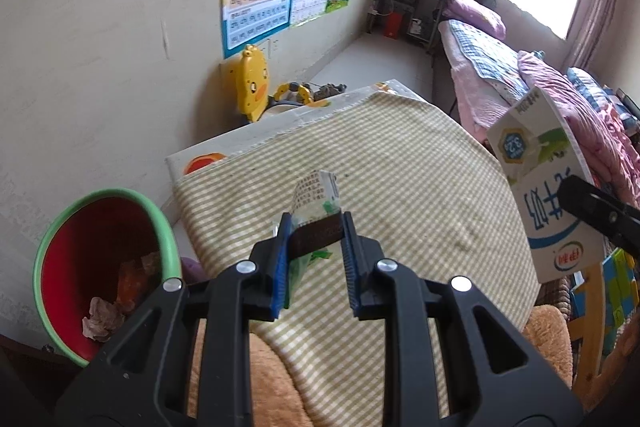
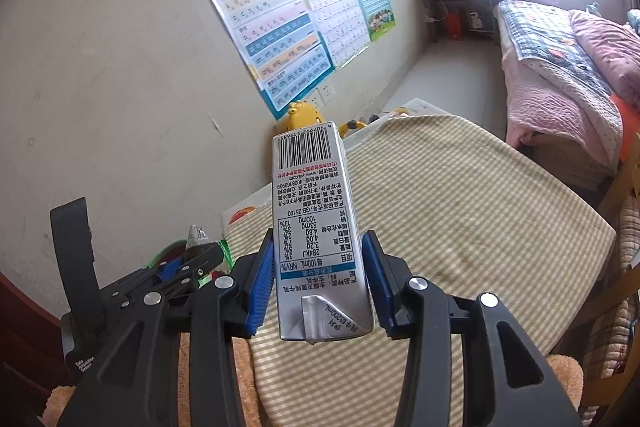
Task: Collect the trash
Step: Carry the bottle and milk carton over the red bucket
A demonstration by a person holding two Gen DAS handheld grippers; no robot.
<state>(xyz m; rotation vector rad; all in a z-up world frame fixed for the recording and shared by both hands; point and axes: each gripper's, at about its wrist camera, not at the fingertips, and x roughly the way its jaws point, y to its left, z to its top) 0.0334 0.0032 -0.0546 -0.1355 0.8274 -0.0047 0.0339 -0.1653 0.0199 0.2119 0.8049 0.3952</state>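
Left wrist view: at lower left you have the bin [image 1: 100, 267], green rim, red inside, crumpled paper and an orange scrap at its bottom. Centre frame, your left gripper [image 1: 314, 247] is clenched on a wrapper [image 1: 316, 199], green-and-white with a dark band, which sticks up past the fingertips above the striped cloth [image 1: 400, 187]. At the right edge the carton [image 1: 540, 195] hangs in the air over the cloth's right side, pinched by your right gripper, only partly seen there. A bed [image 1: 520, 87] sits upper right.

Right wrist view: lower left, the left gripper [image 2: 200, 255] with the wrapper [image 2: 198, 235] poking out. Centre, your right gripper [image 2: 320, 267] grasps the carton [image 2: 316, 227] by its sides, blue pads flat against it, barcode end pointing away, folded flap nearest you. The cloth [image 2: 480, 207] lies beneath, posters [image 2: 280, 27] on the wall above.
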